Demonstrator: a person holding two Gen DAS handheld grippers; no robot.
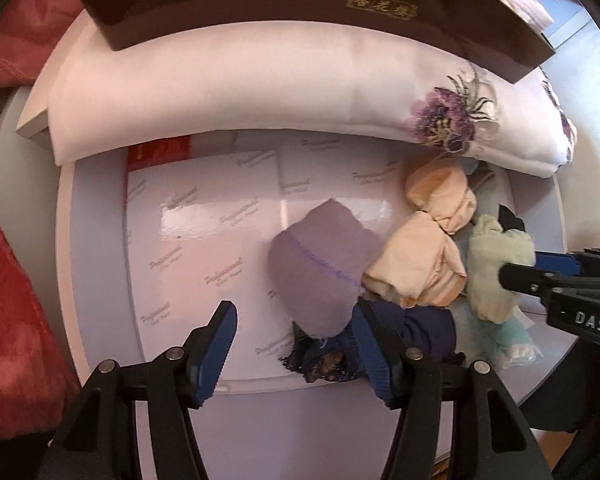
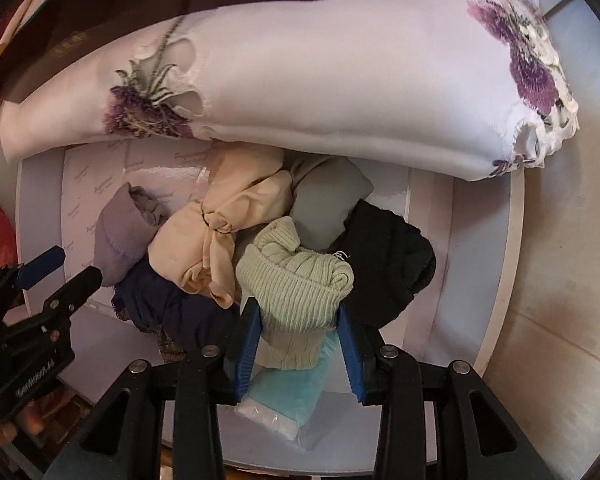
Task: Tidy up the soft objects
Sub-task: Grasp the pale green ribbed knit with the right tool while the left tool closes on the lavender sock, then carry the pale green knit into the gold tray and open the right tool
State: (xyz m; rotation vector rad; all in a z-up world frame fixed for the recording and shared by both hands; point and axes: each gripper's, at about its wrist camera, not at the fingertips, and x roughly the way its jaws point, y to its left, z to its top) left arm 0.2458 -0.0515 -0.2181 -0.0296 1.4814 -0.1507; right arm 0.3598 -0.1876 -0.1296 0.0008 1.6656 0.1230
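While both tools point down into a white drawer (image 1: 100, 280), the right hand-held gripper (image 2: 298, 332) has its 2 blue pads (image 2: 247, 344) pressed against the sides of a pale green ribbed knit roll (image 2: 296, 292), which it grips. Beneath that roll lies a turquoise item in clear wrap (image 2: 284, 400). The left hand-held gripper (image 1: 296, 344) stands open with nothing between its pads; its right pad (image 1: 374, 352) sits just beside a navy lace-trimmed garment (image 1: 420, 328), though contact cannot be confirmed. Beyond it a lilac roll (image 1: 320, 264) rests on the glossy printed drawer liner (image 1: 204, 216). Next to the lilac roll is a knotted peach bundle (image 2: 216, 236), then a grey-green piece (image 2: 328, 200) and a black garment (image 2: 384, 260). Farther back, a folded white cloth with purple flower embroidery (image 1: 260, 84) overhangs the drawer, with a dark brown box (image 1: 300, 4) on top
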